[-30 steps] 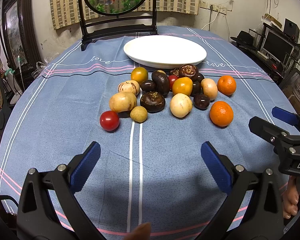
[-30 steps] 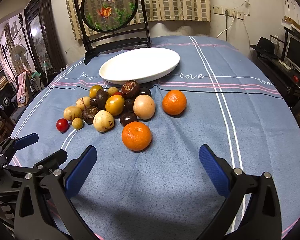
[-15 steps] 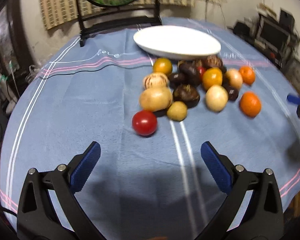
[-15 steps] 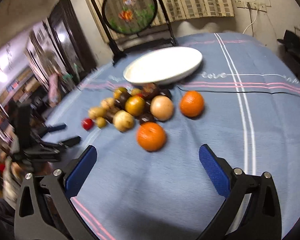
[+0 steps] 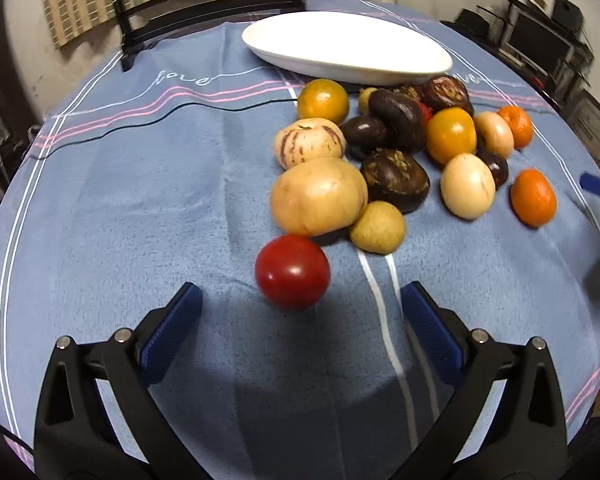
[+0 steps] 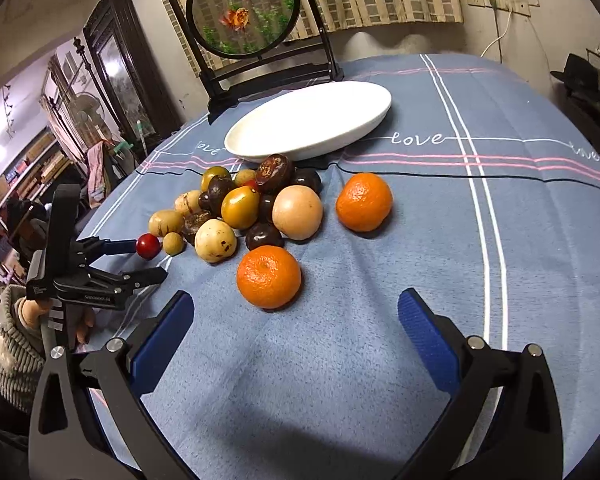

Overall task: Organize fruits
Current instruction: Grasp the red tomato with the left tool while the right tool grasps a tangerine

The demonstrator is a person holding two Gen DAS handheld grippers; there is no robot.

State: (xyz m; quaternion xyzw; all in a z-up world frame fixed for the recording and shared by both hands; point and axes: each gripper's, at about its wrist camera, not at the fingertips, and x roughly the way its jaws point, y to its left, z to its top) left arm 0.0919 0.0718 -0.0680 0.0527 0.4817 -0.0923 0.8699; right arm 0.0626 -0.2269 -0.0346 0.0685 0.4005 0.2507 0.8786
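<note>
Fruit pile [image 5: 400,148] is sitting on the blue cloth [image 5: 140,200], heaped just this side of the white plate [image 5: 348,46]; nothing is lying in the plate.

Left gripper [image 5: 300,312] is hovering low over the cloth with jaws spread wide, gripping nothing. Tomato [image 5: 292,270] is lying just past the tips, roughly centred in the gap, slightly toward 11 o'clock. In the right view the left gripper [image 6: 140,260] is showing at 9 o'clock, with the tomato [image 6: 148,246] at its far finger tip; contact can't be confirmed.

Big tan fruit [image 5: 318,196] is sitting at 12 o'clock of the tomato, touching or nearly so. Small yellow-green fruit [image 5: 377,227] is sitting at 2 o'clock of it, against the tan one.

Right gripper [image 6: 296,320] is also gaping, empty. Near orange [image 6: 269,276] is lying just ahead of its tips, toward 11 o'clock, off the pile's near edge. Second orange [image 6: 364,201] is sitting at 1 o'clock of the first, clear of the pile.

Round screen [image 6: 244,12] is standing behind the plate at 12 o'clock.
</note>
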